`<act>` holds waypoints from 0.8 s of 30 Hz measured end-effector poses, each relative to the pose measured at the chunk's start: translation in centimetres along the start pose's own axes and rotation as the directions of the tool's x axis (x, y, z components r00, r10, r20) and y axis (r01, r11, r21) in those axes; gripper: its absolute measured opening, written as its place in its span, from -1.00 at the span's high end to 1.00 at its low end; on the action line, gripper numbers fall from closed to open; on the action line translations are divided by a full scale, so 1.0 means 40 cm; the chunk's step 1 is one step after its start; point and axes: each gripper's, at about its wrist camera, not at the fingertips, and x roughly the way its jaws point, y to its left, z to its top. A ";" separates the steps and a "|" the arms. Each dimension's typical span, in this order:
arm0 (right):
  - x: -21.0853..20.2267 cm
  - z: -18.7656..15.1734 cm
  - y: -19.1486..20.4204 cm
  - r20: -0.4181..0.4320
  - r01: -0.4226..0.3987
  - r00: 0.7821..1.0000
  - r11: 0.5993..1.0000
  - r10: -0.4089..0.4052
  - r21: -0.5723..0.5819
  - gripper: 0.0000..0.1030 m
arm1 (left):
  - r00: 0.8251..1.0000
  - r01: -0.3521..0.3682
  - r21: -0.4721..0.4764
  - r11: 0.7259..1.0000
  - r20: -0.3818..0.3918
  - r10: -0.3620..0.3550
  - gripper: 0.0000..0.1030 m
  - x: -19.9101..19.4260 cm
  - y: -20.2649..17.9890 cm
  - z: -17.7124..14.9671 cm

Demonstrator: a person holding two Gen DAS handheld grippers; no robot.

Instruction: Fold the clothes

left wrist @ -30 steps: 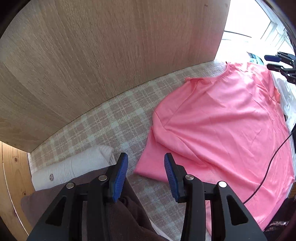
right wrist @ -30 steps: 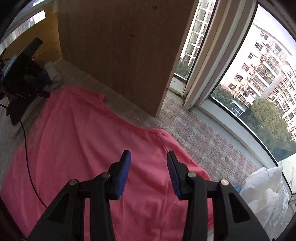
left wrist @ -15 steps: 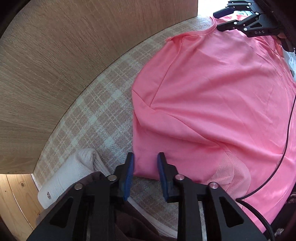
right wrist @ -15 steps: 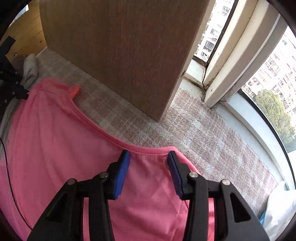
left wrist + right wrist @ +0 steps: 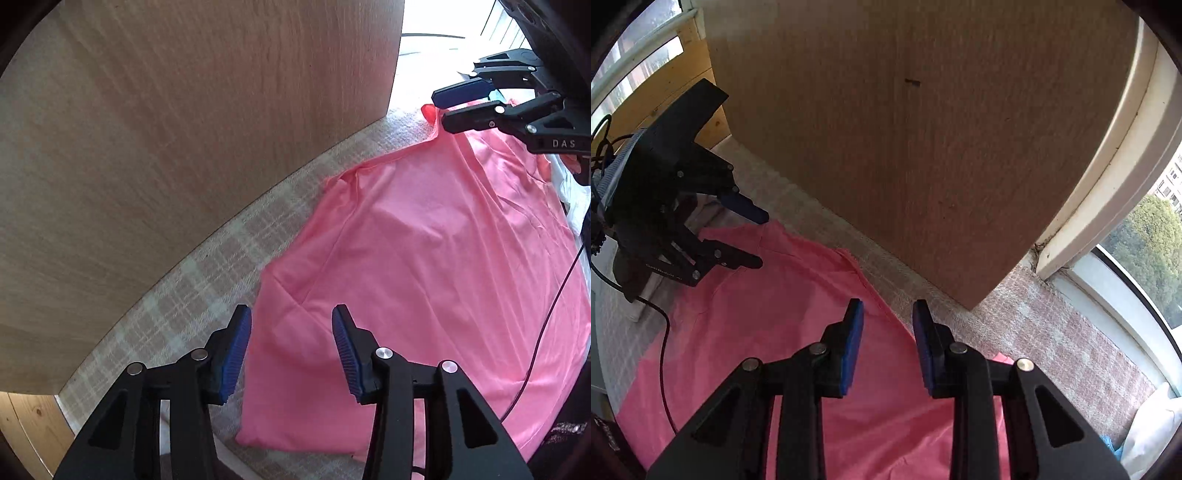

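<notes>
With the left gripper [image 5: 291,332] and right gripper [image 5: 888,332] both gaping and empty above the pink cotton T-shirt [image 5: 424,266], each should pinch only its nearest shirt edge cleanly.

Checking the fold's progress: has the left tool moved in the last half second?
Yes. The left tool has opened and pulled back from the pink T-shirt edge, judged against the wooden panel.

Camera on my left gripper [image 5: 291,350] looks forward and down along its fingers, close above the pink shirt [image 5: 424,266], wooden panel [image 5: 166,129] behind. Camera on my right gripper [image 5: 888,347] does likewise from the opposite end. Shared: shirt, panel, plaid cover [image 5: 192,280]; each view catches the other gripper.
</notes>
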 end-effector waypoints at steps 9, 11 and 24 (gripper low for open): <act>0.087 -0.015 0.020 -0.028 -0.050 0.998 0.999 0.050 -0.016 0.26 | 0.997 0.056 0.053 0.997 0.046 -0.059 0.94 -0.028 -0.027 -0.015; 0.095 -0.023 0.033 -0.054 -0.078 0.996 0.997 0.077 -0.029 0.26 | 0.998 0.038 0.081 0.996 0.049 -0.042 0.94 -0.046 -0.042 -0.035; -0.095 -0.237 0.129 -0.166 -0.206 0.966 0.978 0.199 -0.029 0.95 | 0.990 0.092 0.105 0.990 0.096 -0.102 0.93 -0.116 -0.127 -0.186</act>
